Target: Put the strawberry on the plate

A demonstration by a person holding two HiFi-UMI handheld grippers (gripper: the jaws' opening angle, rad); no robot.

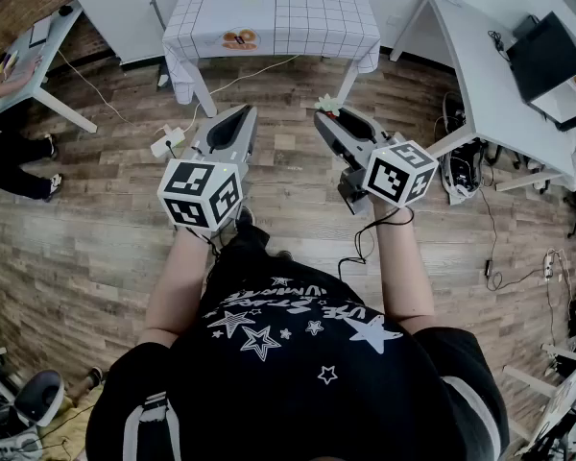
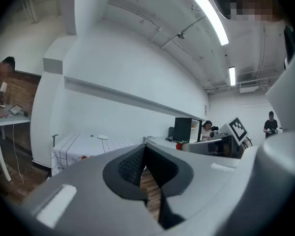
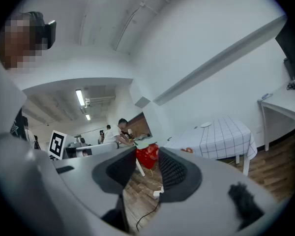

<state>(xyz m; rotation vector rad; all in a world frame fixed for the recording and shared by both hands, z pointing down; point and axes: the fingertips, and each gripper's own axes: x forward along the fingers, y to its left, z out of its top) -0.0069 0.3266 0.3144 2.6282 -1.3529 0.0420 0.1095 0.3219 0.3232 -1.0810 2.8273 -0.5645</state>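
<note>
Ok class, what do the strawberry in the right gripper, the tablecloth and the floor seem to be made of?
Strawberry: likely a plastic toy, red with bright highlights and a pale-green leaf cap. Tablecloth: thin fabric or vinyl, white with grid lines, draping at the corners. Floor: wood or wood-look planks, matte, visible grain.

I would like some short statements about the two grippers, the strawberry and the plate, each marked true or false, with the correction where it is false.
1. The right gripper grips the strawberry. True.
2. The strawberry lies on the plate. False: it sits between the right gripper's jaws, in the air, and the plate is on the table farther ahead.
3. The left gripper holds a second strawberry. False: its jaws are together with nothing between them.
4. The plate's table wears a checked cloth. True.
</note>
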